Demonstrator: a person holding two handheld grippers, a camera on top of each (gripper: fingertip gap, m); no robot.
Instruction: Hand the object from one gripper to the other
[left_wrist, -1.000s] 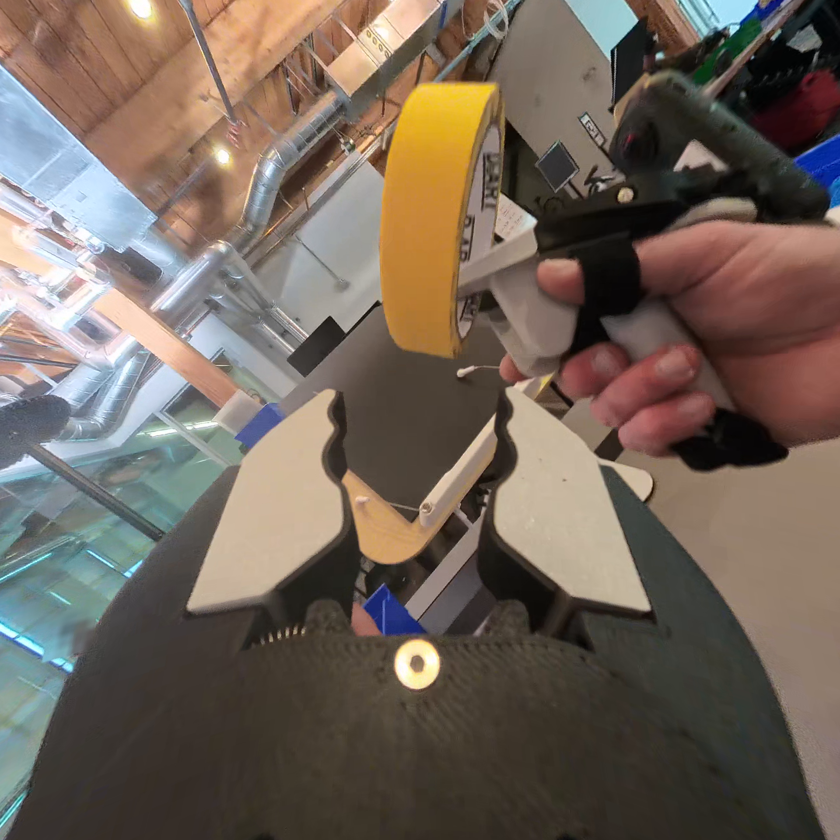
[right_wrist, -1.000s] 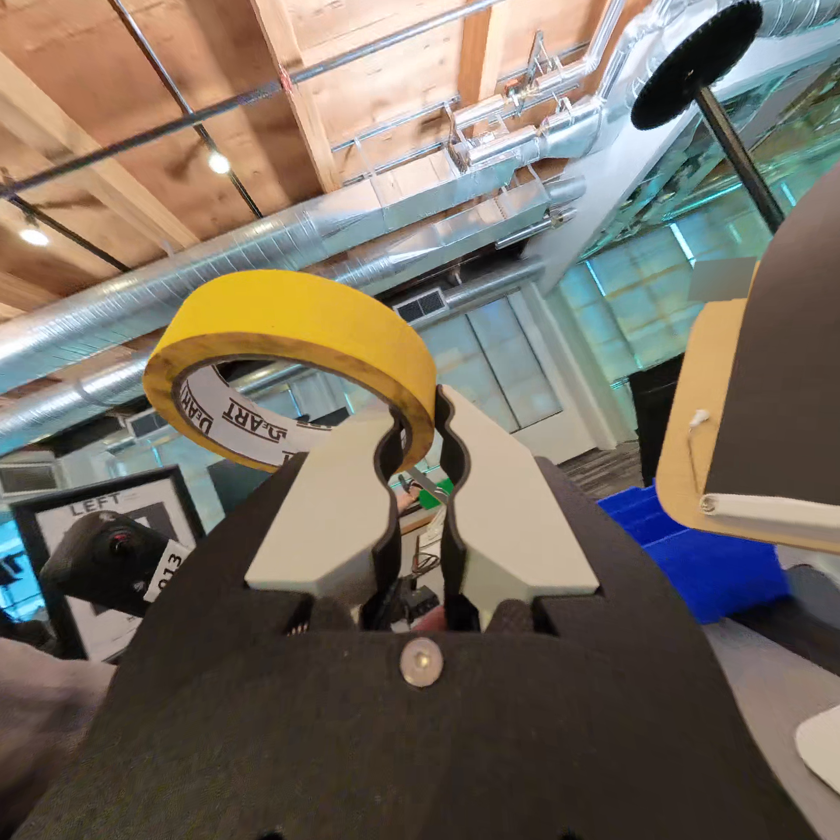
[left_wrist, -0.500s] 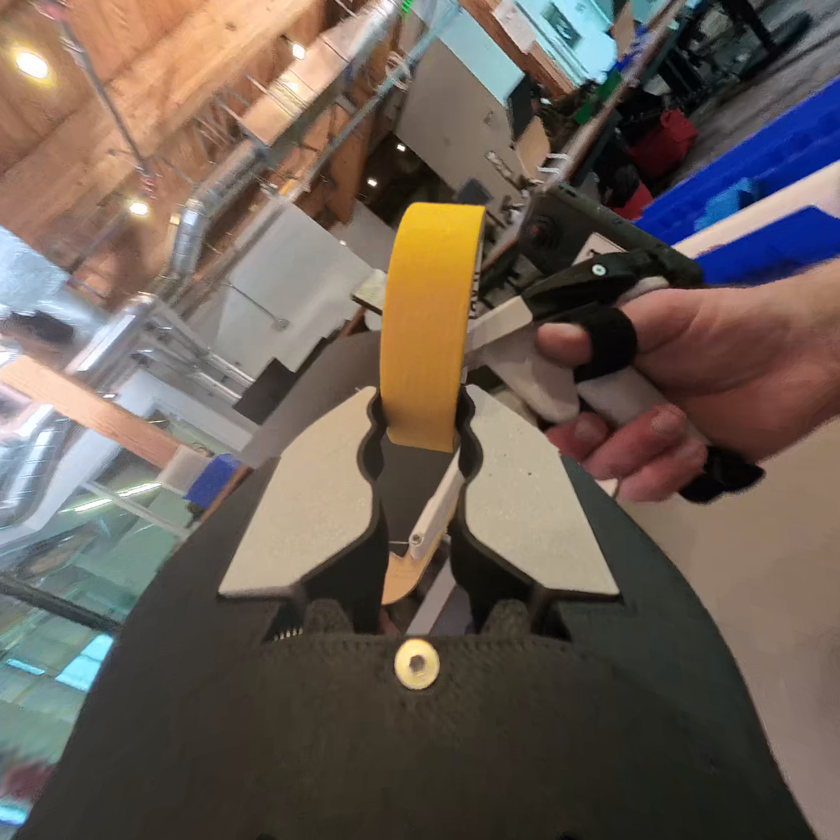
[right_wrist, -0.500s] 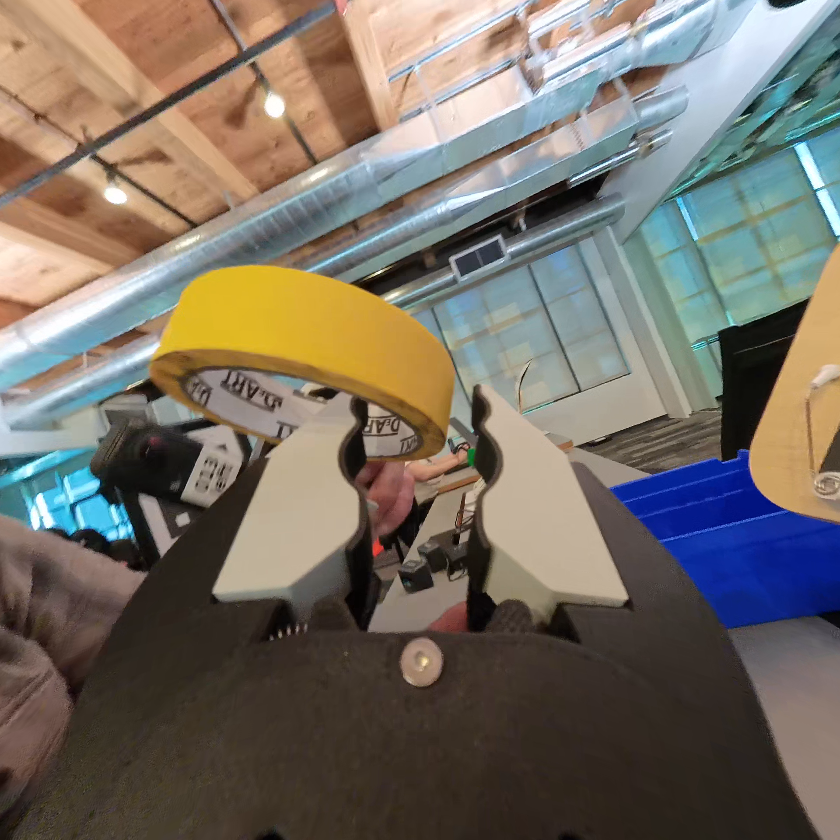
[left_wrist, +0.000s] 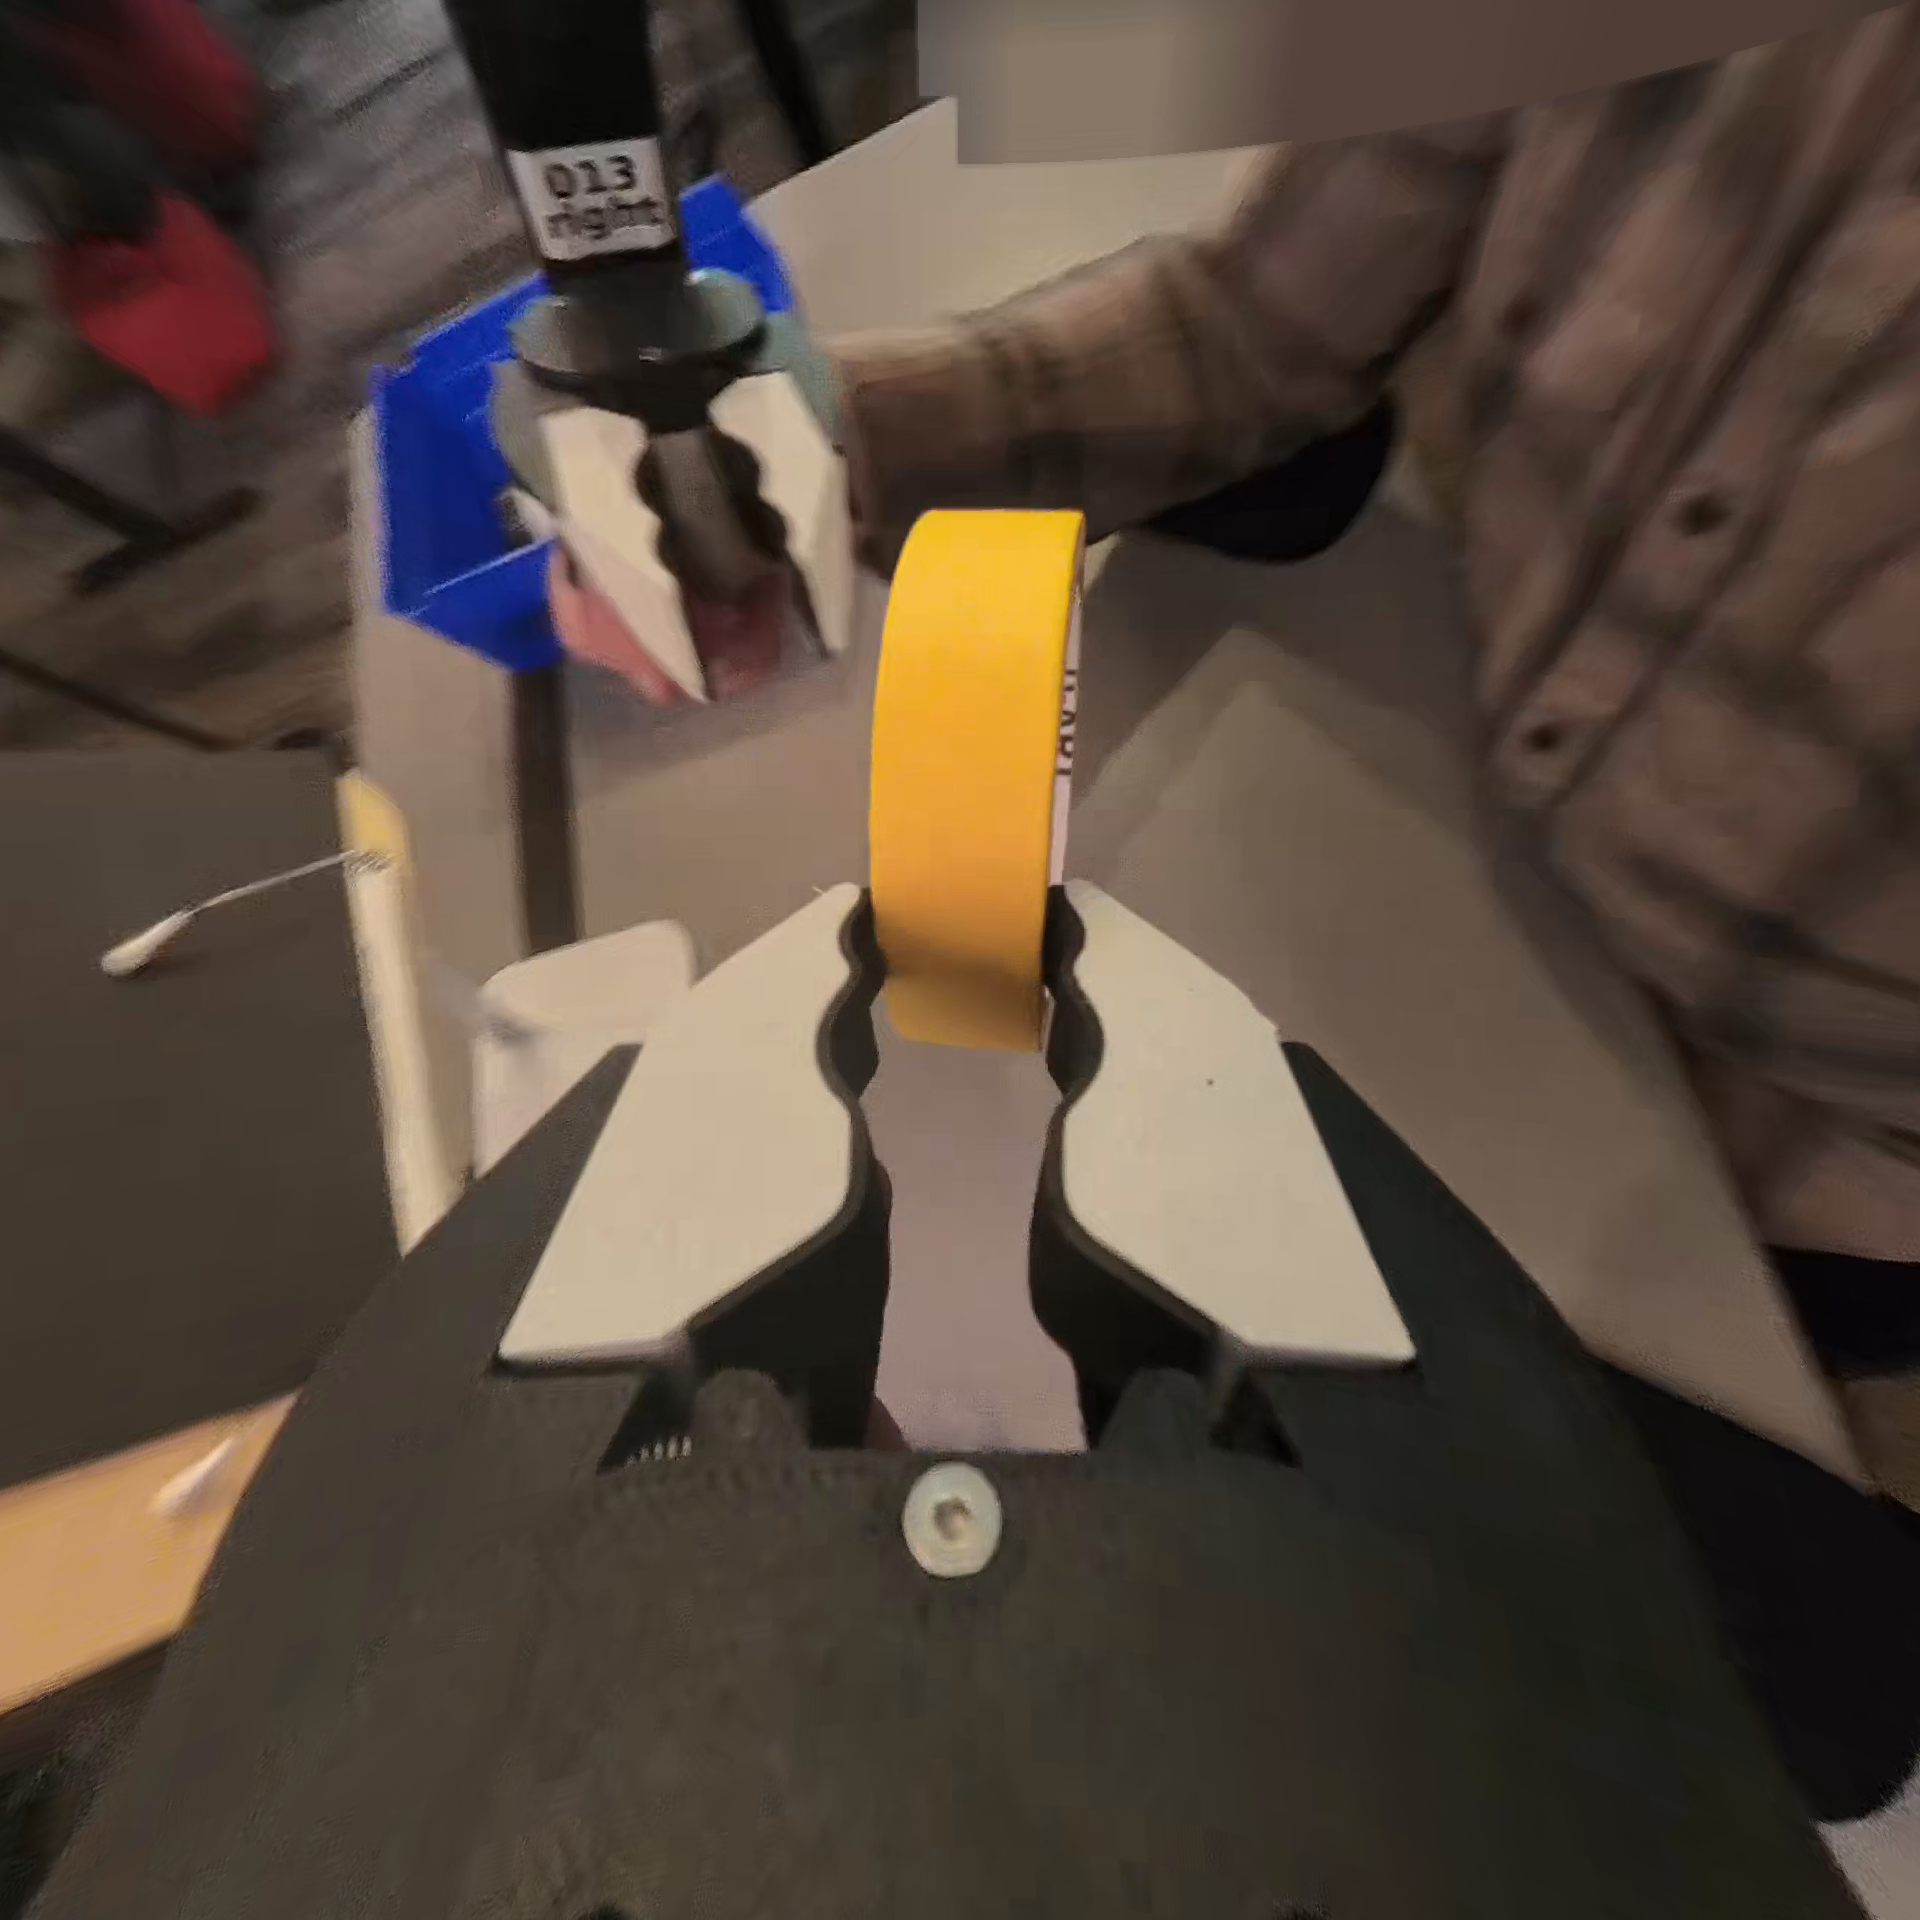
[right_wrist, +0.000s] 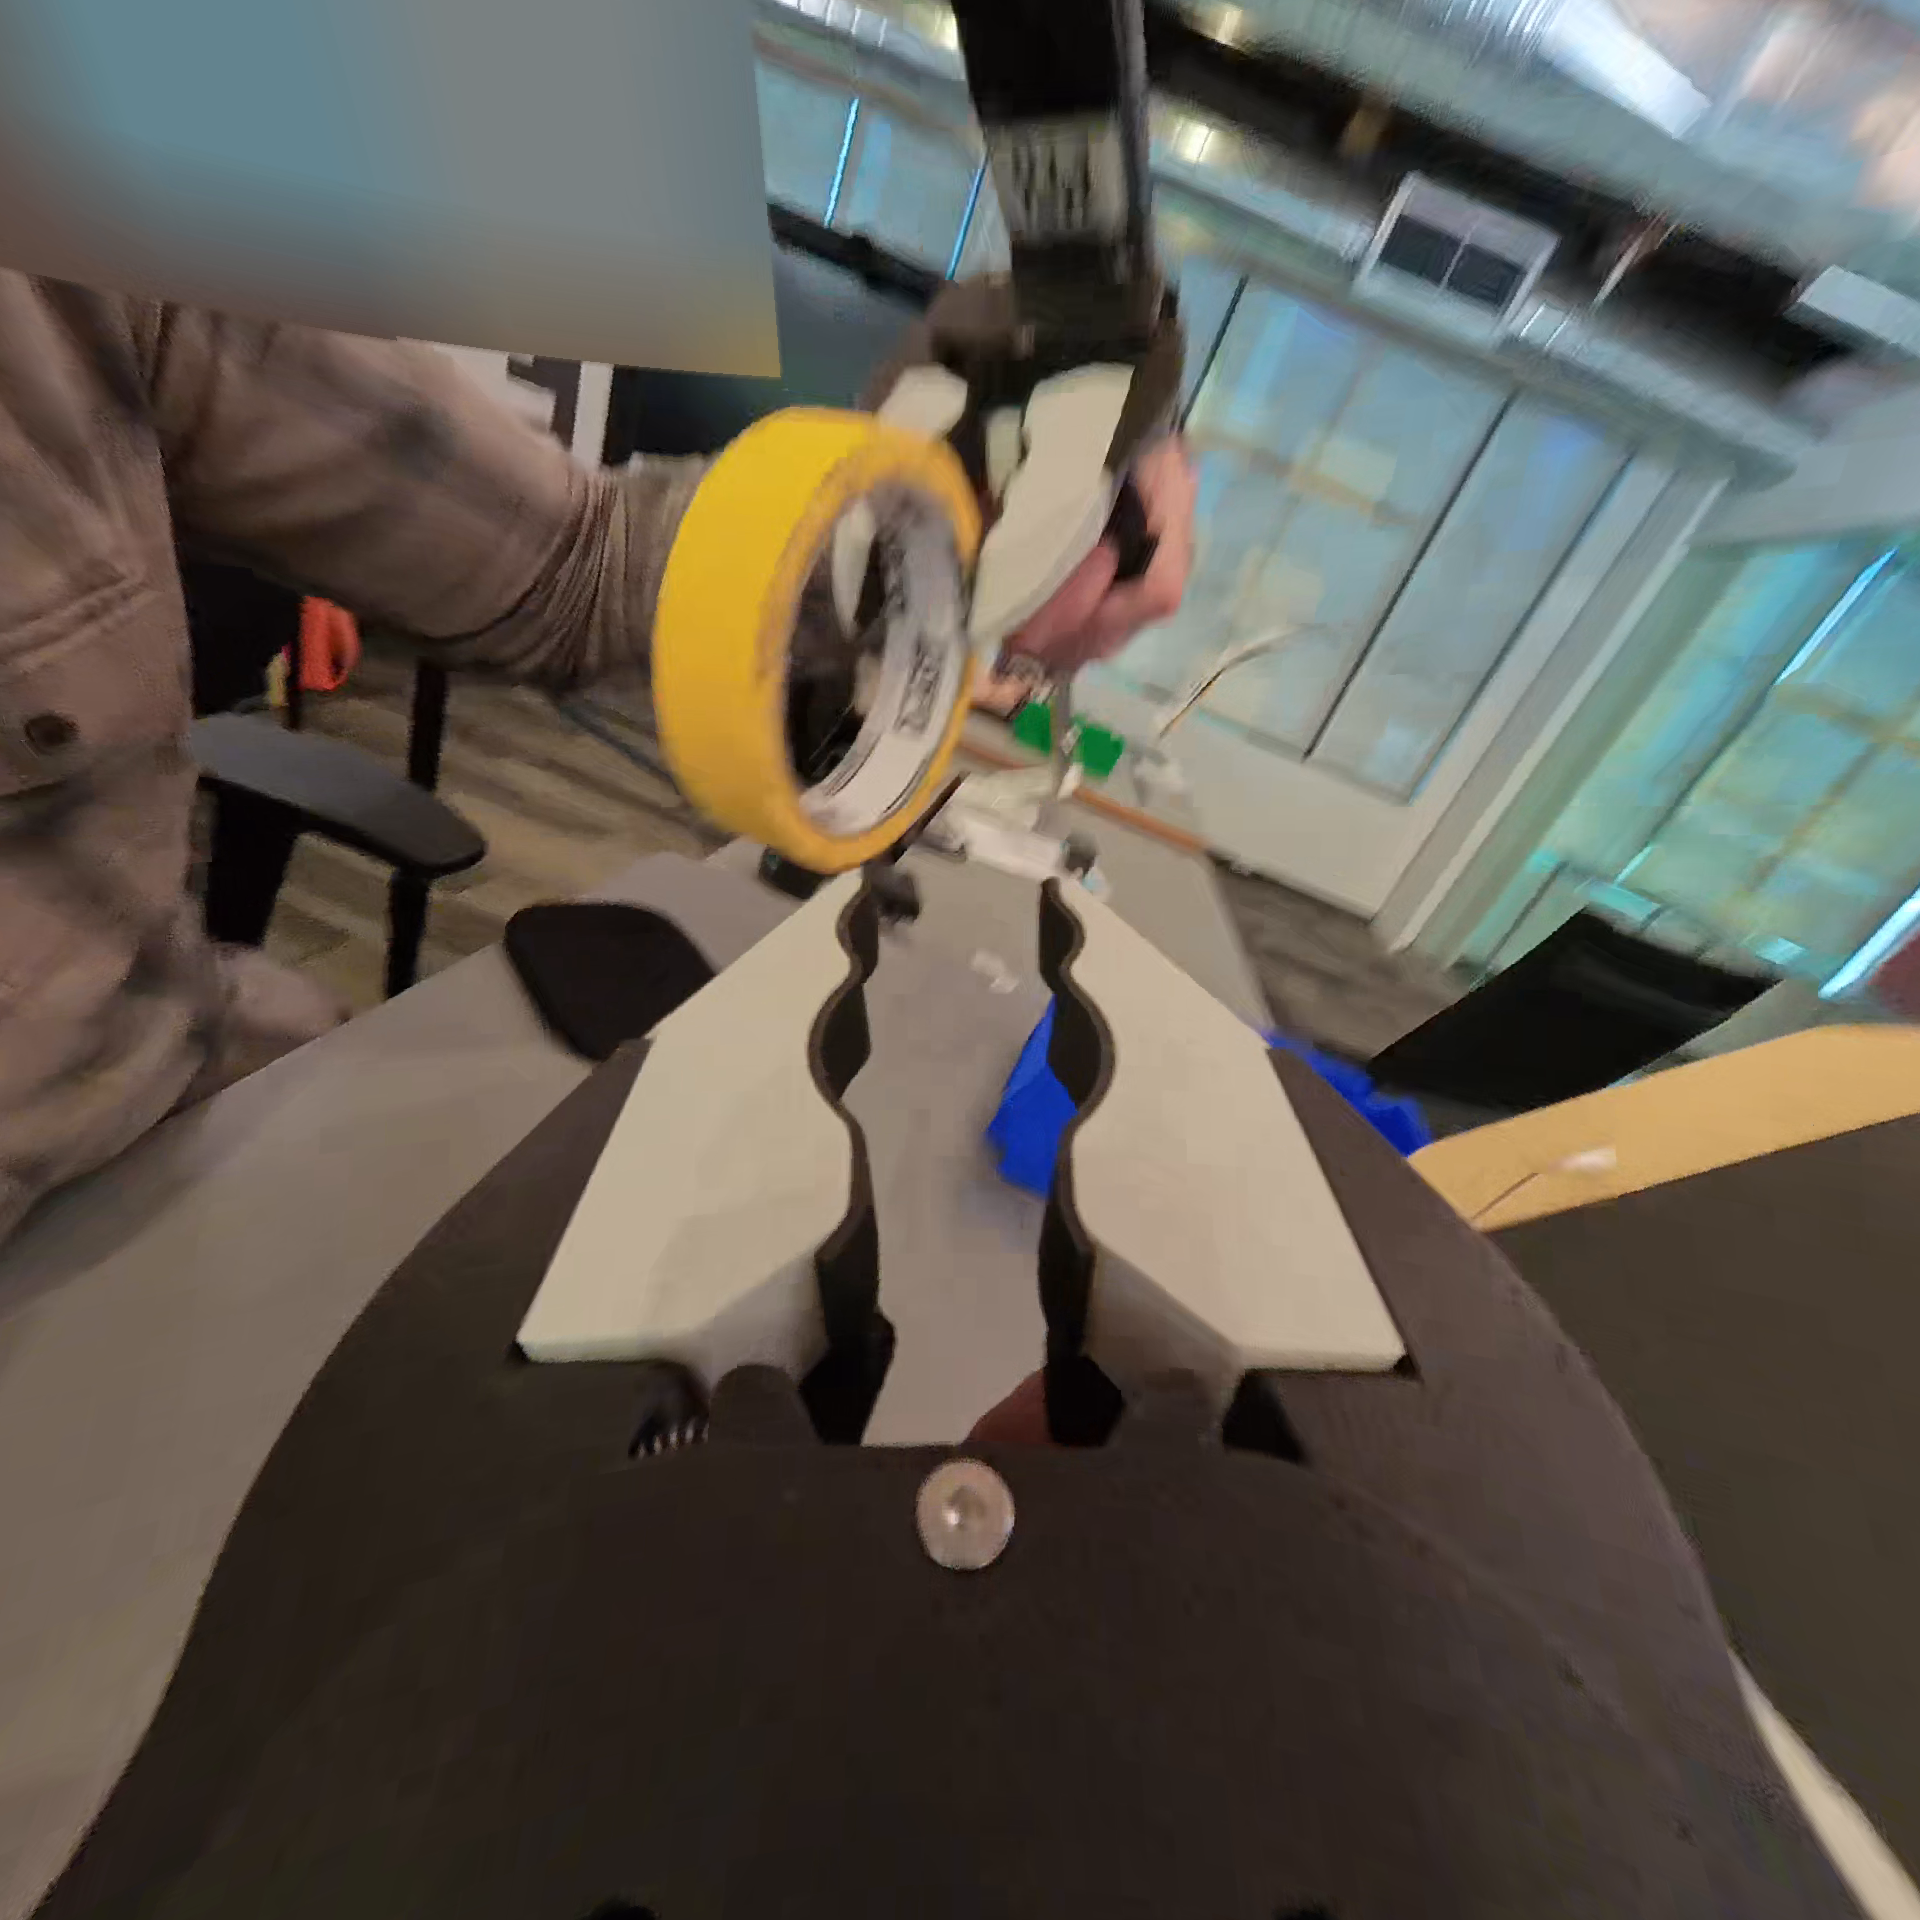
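Since a second ago the tape (left_wrist: 971, 769) has passed from the right gripper (right_wrist: 951, 904) to the left gripper (left_wrist: 961, 914), and the two have drawn apart. At its fingertips the left gripper is clamped across the width of the yellow roll, which stands on edge and reaches forward beyond the tips; only the near rim of the roll sits between the pads. Ahead and to its left, the right gripper (left_wrist: 691, 520) hangs parted and empty, clear of the tape. From the right wrist view its own fingers (right_wrist: 727, 1122) stand a moderate gap apart with nothing between them, the roll (right_wrist: 816, 634) held beyond and up-left. Farther out lie a blue bin (left_wrist: 447, 499) and the person's sleeve (left_wrist: 1091, 384). The hand-over looks done; to finish well, the left should keep firm pressure, since the bite is shallow and the roll could pivot or slip.
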